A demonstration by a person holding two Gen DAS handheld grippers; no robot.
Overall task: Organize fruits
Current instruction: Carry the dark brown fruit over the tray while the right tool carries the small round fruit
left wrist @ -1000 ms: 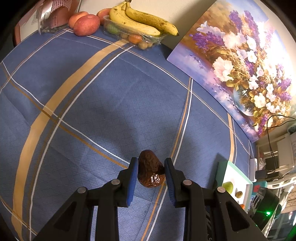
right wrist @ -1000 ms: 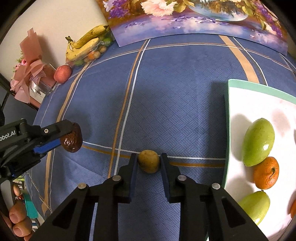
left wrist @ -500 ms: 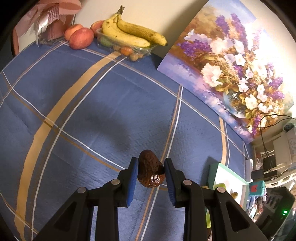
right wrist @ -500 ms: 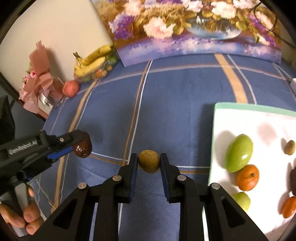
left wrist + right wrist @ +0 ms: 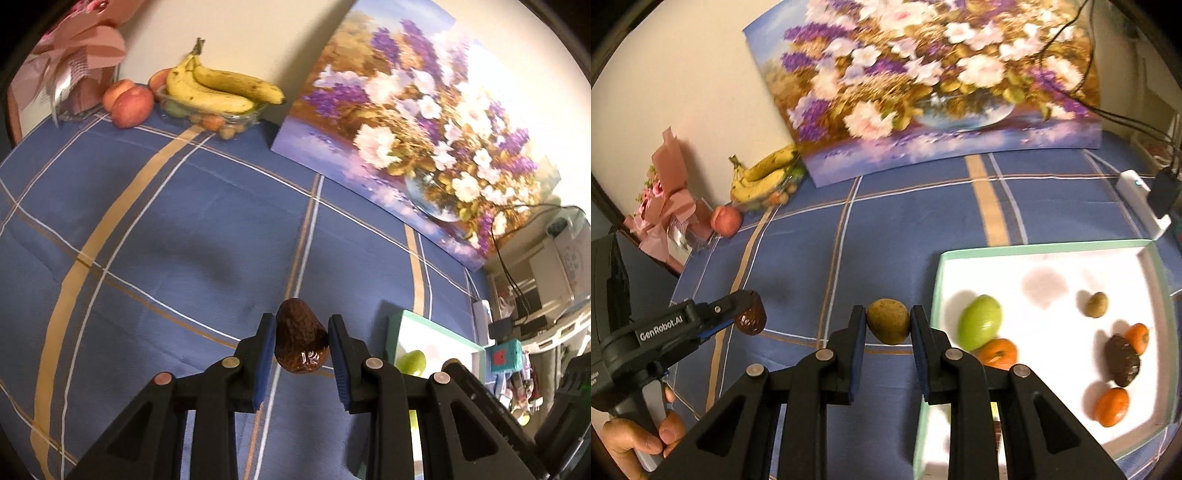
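My left gripper point(image 5: 301, 343) is shut on a dark brown avocado point(image 5: 301, 341) and holds it above the blue checked cloth; it also shows in the right wrist view point(image 5: 750, 317) at the left. My right gripper point(image 5: 888, 325) is shut on a yellow-brown kiwi point(image 5: 888, 321), held just left of the white tray point(image 5: 1045, 248). The tray has a green rim and holds a green mango point(image 5: 980, 322), several oranges, a second avocado point(image 5: 1123, 363) and a small kiwi point(image 5: 1097, 304). In the left wrist view the tray point(image 5: 404, 317) lies to the right.
Bananas point(image 5: 218, 86) on a clear box of small fruit and red apples point(image 5: 131, 105) stand at the far edge by the wall. A flower painting point(image 5: 923, 85) leans on the wall. A pink wrapped bouquet point(image 5: 665, 203) is at the far left. A white power strip point(image 5: 1141, 201) lies at the right.
Both grippers have risen and tilted up with their fruit, so more of the wall and painting shows. The right gripper has moved closer to the tray.
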